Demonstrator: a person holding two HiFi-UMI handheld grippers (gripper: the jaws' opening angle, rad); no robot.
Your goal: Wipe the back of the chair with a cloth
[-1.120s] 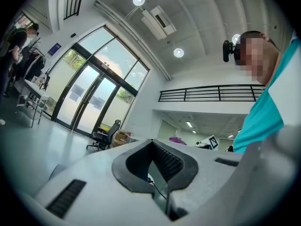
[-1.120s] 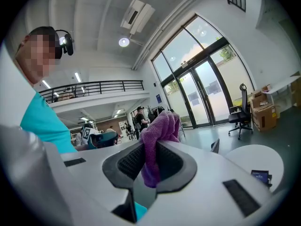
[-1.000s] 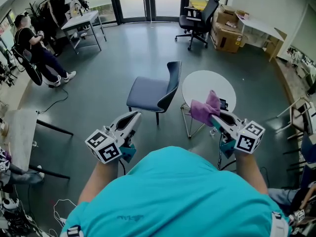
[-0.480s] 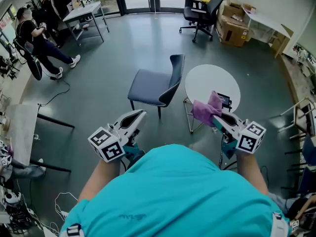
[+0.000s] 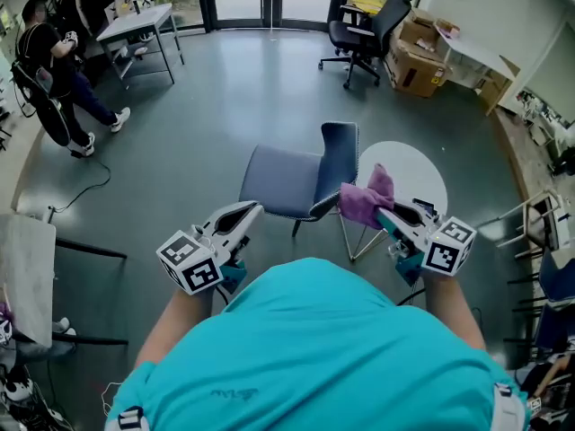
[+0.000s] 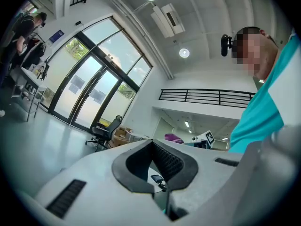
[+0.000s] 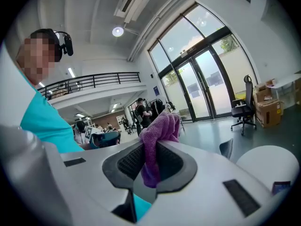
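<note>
A blue-grey chair (image 5: 289, 180) stands on the floor ahead of me in the head view, its upright back (image 5: 339, 160) turned towards the right. My right gripper (image 5: 384, 212) is shut on a purple cloth (image 5: 367, 197), which bunches up past the jaw tips just right of the chair back. In the right gripper view the cloth (image 7: 157, 142) is pinched between the jaws, and the chair back (image 7: 226, 148) shows low at right. My left gripper (image 5: 243, 212) is shut and holds nothing, below the chair's seat; in the left gripper view its jaws (image 6: 153, 161) meet at the tips.
A round white table (image 5: 413, 177) stands right of the chair, a small dark device (image 5: 426, 207) on it. A black office chair (image 5: 366, 33) and cardboard boxes (image 5: 416, 52) sit at the back. A person (image 5: 49, 65) stands far left beside a table (image 5: 137, 22).
The chair and round table have come closer to me. My right gripper with the cloth now sits next to the chair back, where before it hung over the round table.
</note>
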